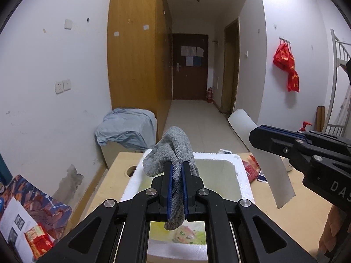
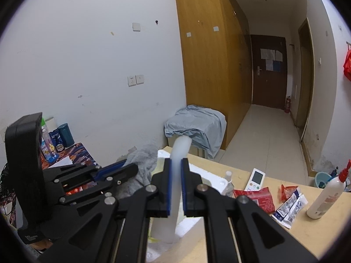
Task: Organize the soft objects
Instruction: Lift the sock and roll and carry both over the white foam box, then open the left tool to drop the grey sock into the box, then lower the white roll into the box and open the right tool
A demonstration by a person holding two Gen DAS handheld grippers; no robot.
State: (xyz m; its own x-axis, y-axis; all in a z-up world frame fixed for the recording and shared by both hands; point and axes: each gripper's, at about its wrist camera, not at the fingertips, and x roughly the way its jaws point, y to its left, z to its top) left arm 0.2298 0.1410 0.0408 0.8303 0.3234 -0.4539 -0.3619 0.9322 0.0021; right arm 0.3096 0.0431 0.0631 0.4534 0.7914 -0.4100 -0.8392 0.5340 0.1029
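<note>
A light wooden table (image 2: 258, 223) carries a white foam box (image 1: 241, 173) at its centre. In the right wrist view, at 3 o'clock of the box lie a remote (image 2: 256, 179), red packets (image 2: 261, 198), foil sachets (image 2: 289, 208) and a white pump bottle (image 2: 326, 195).

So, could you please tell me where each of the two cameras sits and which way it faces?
Left wrist: sits on the left gripper, facing along its jaws down the hallway over the foam box; the jaws pinch a grey sock, and the right gripper shows at right.
Right wrist: sits on the right gripper, facing the same hallway; its jaws clamp a white sheet, with the left gripper at left.
Shared: sock, sheet, box, wardrobe, door.
</note>
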